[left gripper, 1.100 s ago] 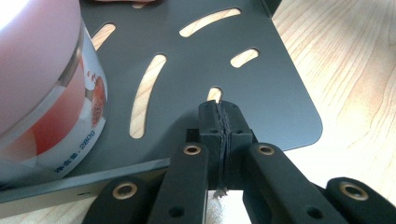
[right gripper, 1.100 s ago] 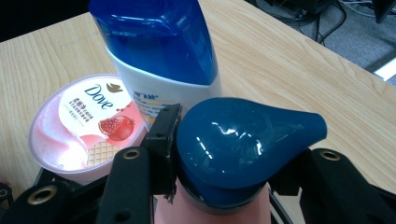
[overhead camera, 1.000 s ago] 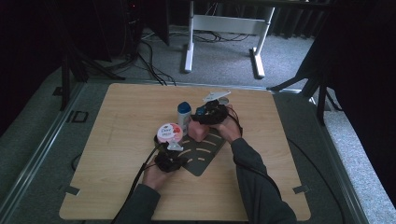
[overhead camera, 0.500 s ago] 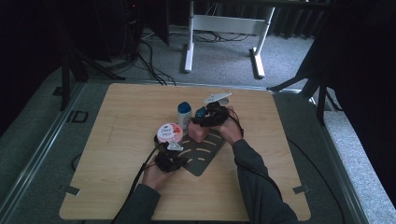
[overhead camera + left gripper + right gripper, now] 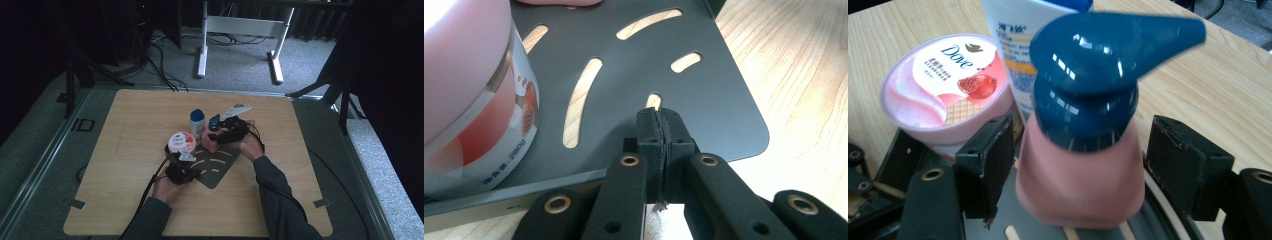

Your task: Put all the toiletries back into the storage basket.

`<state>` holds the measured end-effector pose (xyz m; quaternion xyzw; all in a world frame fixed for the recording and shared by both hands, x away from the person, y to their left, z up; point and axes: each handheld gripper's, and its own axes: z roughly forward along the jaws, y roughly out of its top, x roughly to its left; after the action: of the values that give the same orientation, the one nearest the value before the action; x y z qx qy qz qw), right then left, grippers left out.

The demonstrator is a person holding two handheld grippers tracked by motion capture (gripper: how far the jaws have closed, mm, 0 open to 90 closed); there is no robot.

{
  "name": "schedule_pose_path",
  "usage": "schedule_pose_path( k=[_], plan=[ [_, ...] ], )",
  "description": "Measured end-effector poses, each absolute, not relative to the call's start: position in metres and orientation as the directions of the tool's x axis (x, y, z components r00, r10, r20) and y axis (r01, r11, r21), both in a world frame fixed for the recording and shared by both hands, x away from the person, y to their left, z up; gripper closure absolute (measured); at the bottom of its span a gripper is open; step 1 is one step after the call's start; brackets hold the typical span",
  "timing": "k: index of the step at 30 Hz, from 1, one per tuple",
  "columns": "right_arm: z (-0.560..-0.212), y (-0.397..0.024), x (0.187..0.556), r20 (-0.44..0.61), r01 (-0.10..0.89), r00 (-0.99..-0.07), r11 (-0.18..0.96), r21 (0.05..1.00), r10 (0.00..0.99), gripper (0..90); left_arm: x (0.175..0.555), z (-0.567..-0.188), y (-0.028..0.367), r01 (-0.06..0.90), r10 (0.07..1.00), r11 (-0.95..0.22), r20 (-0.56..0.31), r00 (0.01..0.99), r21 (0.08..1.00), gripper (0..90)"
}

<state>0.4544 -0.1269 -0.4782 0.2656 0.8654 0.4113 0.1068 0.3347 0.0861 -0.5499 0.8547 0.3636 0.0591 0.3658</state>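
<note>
The right claw (image 5: 1073,165) has just been opening; its jaws stand apart either side of the pink pump bottle (image 5: 1080,175), not pressing it. The bottle stands on the black slotted plate (image 5: 634,65), with the Dove tub (image 5: 945,85) at ten o'clock. The left claw (image 5: 659,135) is pressed together at the plate's edge on the tabletop (image 5: 140,120).

On the lid of the round pink plastic tub (image 5: 945,85) you can read "Dove" above small Chinese characters. Its side label (image 5: 519,150) shows "280g". The tall white bottle (image 5: 1015,30) behind it carries blue Chinese characters you can't make out.
</note>
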Motion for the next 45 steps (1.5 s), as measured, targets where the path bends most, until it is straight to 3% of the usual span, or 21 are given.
schedule_pose_path(
  k=[8,11,15,19,22,30,45],
  plan=[
    [-0.479,-0.141,0.439,0.043,0.378,-0.824,0.492,0.784,0.564,27.2,0.334,-0.550,0.086,0.581,0.667,-0.460,-0.171,0.725,0.671,89.0],
    [-0.478,-0.149,0.426,0.046,0.380,-0.812,0.468,0.798,0.582,34.0,0.334,-0.550,0.086,0.581,0.667,-0.460,-0.171,0.725,0.671,89.1],
    [-0.479,-0.152,0.412,0.041,0.371,-0.817,0.469,0.801,0.576,50.2,0.335,-0.551,0.087,0.581,0.665,-0.459,-0.173,0.726,0.672,89.2],
    [-0.485,-0.147,0.401,-0.011,0.342,-0.827,0.518,0.784,0.562,76.8,0.335,-0.551,0.087,0.584,0.666,-0.455,-0.178,0.724,0.672,89.3],
    [-0.492,-0.139,0.397,-0.045,0.331,-0.830,0.555,0.763,0.556,89.9,0.335,-0.551,0.087,0.585,0.664,-0.454,-0.183,0.725,0.672,89.4],
    [-0.509,-0.130,0.401,-0.043,0.368,-0.812,0.569,0.736,0.582,90.0,0.336,-0.550,0.087,0.584,0.662,-0.463,-0.178,0.728,0.667,90.0],
    [-0.511,-0.131,0.404,-0.026,0.375,-0.811,0.553,0.744,0.584,90.0,0.338,-0.549,0.088,0.592,0.651,-0.472,-0.195,0.734,0.653,90.0]
  ],
)
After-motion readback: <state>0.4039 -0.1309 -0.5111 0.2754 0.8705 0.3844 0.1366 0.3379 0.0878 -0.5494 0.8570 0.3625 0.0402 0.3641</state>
